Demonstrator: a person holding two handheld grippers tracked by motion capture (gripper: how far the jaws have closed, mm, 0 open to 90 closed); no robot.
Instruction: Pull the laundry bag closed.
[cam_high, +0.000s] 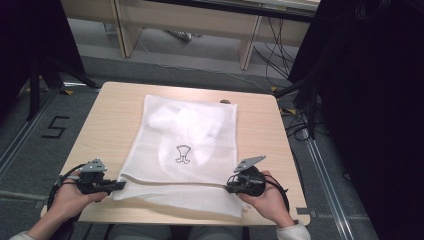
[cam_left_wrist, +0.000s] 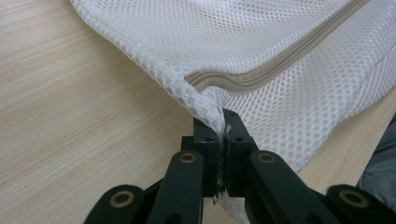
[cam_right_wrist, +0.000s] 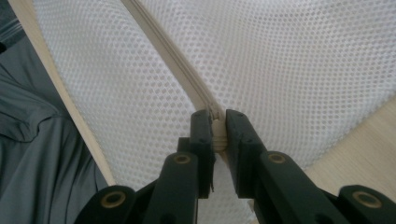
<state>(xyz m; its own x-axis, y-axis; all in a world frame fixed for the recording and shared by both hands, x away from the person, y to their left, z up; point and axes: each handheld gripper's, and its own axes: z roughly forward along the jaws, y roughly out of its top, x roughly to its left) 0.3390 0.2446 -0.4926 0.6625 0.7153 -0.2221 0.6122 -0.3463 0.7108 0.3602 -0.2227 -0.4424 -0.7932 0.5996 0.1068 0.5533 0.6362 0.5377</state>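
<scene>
Left tool (cam_high: 120, 185) pinches the mesh bag (cam_high: 190, 145) corner at 8 o'clock; right tool (cam_high: 229, 189) clamps its zipper (cam_right_wrist: 177, 70) end at 4 o'clock on the tabletop (cam_high: 110, 120).

I saw a white mesh bag (cam_high: 187, 145) dotted with fine holes, a small black outline drawing at its centre and a beige zipper (cam_left_wrist: 275, 67) along one edge. My grippers' jaws were black with brass-coloured rivets, over a pale wood-grain table (cam_high: 107, 125).
</scene>
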